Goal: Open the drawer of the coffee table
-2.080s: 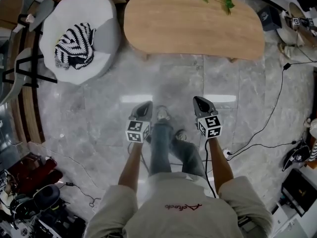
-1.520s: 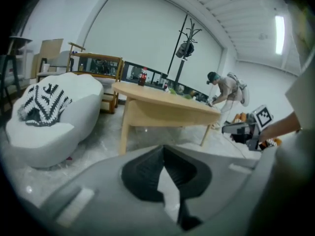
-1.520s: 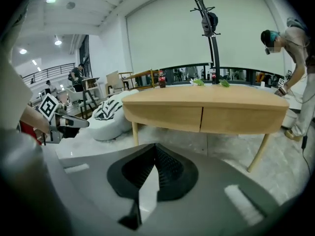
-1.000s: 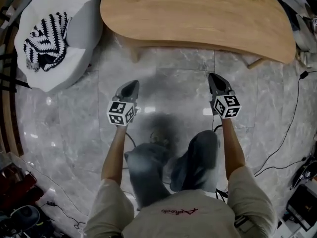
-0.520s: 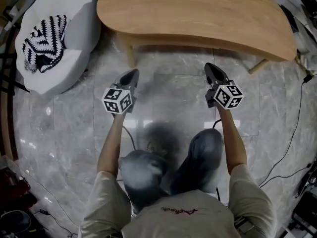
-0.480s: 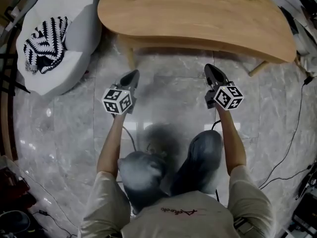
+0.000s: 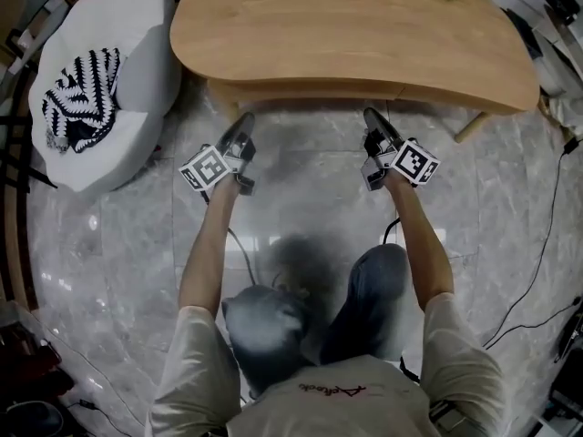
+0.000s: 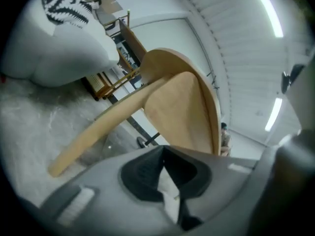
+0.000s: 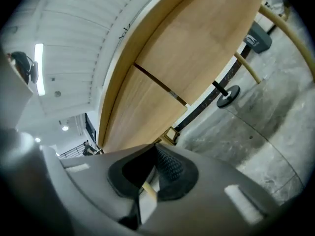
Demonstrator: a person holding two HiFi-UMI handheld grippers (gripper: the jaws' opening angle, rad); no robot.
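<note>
- Spanning twelve o'clock in the head view, the bench [image 7: 355, 35] is a smooth, rounded pale-wood slab on slanted legs; it is probably heavy enough to stay put.
- Its drawer [image 9: 142, 117] seems to be the flat wood front under the top, beside a dark seam. No handle shows, so hooking its lower edge looks best.
- The left claw [image 7: 244, 121] and right claw [image 7: 371, 116] are both clenched on nothing, near that front.
</note>
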